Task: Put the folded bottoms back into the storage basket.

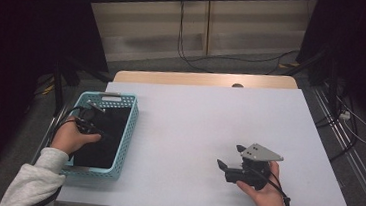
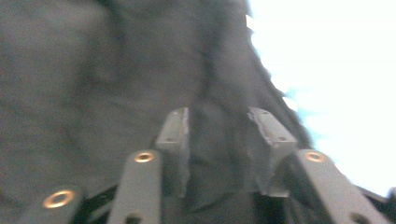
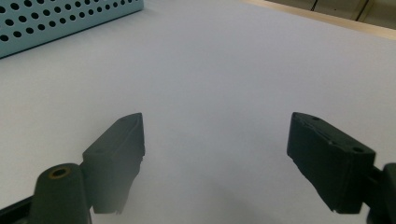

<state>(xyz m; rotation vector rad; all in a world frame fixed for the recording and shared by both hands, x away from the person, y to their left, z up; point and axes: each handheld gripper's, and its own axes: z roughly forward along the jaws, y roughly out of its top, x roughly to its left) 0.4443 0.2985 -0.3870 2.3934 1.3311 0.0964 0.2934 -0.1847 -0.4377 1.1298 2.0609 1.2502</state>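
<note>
From above, my left gripper [image 1: 91,117] dips into the blue basket [image 1: 123,143] at lower left, over dark cloth [image 1: 105,141]. Its own view shows the jaws part-spread, cloth [image 2: 217,149] between them; whether they pinch it, I cannot tell. My right gripper [image 3: 215,158] gapes empty over the white table [image 3: 224,70].

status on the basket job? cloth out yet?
Done: nothing out; the table beside the basket is bare. In hand: left gripper is down in the basket, jaws around a fold of dark cloth. Left: lifting it out; right gripper waits open.
</note>
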